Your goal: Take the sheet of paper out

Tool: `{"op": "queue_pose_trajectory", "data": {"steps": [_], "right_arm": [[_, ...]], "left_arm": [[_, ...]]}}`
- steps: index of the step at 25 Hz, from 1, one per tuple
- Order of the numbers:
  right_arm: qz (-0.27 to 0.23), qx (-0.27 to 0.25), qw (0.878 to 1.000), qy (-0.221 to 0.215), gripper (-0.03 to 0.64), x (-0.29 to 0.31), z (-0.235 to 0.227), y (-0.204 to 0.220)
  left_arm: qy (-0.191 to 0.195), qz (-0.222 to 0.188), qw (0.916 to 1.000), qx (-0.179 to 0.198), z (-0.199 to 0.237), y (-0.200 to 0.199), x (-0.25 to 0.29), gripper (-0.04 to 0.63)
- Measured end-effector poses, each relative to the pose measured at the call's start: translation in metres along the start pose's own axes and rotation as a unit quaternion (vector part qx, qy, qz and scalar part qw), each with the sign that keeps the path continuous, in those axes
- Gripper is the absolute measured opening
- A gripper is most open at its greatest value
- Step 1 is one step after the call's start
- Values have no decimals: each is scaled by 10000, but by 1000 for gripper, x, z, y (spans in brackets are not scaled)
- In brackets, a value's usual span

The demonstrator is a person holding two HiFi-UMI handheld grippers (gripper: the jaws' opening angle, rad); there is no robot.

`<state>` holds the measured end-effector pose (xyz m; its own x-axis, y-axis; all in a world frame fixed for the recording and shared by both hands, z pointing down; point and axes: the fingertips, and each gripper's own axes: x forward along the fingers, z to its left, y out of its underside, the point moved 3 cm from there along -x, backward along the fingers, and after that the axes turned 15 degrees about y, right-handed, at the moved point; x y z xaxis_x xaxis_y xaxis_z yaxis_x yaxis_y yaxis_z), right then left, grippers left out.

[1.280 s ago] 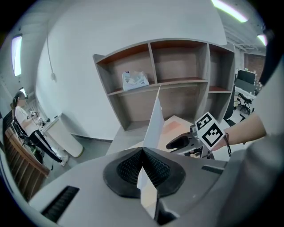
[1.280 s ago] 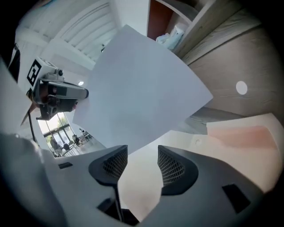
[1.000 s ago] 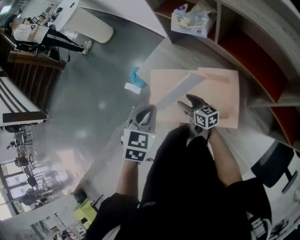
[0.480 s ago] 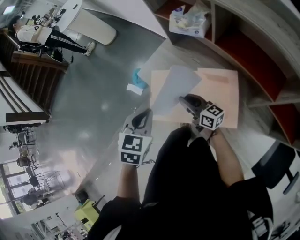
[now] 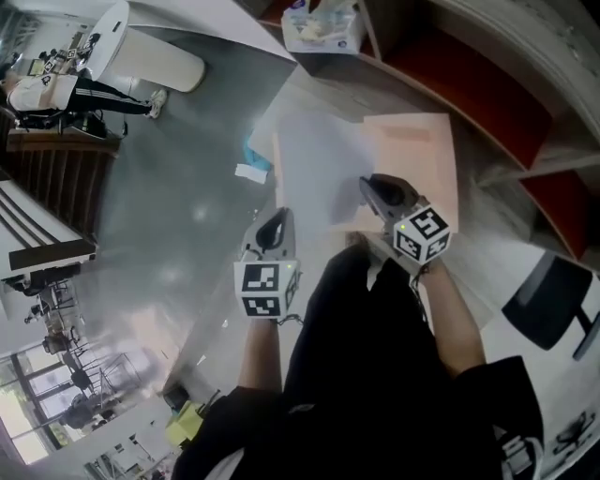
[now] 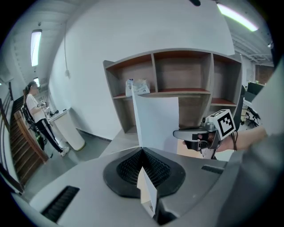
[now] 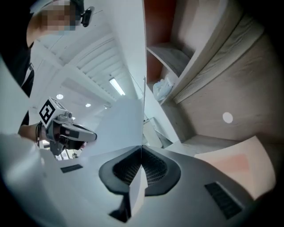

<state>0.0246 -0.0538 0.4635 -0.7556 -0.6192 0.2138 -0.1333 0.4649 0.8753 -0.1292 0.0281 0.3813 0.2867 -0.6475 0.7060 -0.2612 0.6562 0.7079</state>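
The white sheet of paper is raised in the upper middle of the head view, its right part overlapping a peach folder that lies flat behind it. The left gripper is clamped on the sheet's lower left corner. The right gripper has just been closing its jaws, and they now pinch the sheet's right edge, seen edge-on in the right gripper view.

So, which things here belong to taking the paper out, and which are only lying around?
For the job: sheet of paper; peach folder.
Lying about: tissue pack on the shelf; blue item; small white card.
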Motion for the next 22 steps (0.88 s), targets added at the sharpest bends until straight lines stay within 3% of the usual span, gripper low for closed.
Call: {"op": "queue_pose_trajectory", "data": {"steps": [6, 12, 22], "right_arm": [[-234, -385, 9963, 725, 18, -39, -12, -20], [-215, -709, 9867, 1448, 18, -68, -19, -27], [-359, -1236, 9670, 2199, 18, -106, 29, -30]], "left_arm": [[155, -126, 9998, 31, -19, 0, 20, 44], [447, -545, 9974, 121, -37, -9, 31, 44], [983, -1019, 9898, 136, -48, 11, 18, 44]]}}
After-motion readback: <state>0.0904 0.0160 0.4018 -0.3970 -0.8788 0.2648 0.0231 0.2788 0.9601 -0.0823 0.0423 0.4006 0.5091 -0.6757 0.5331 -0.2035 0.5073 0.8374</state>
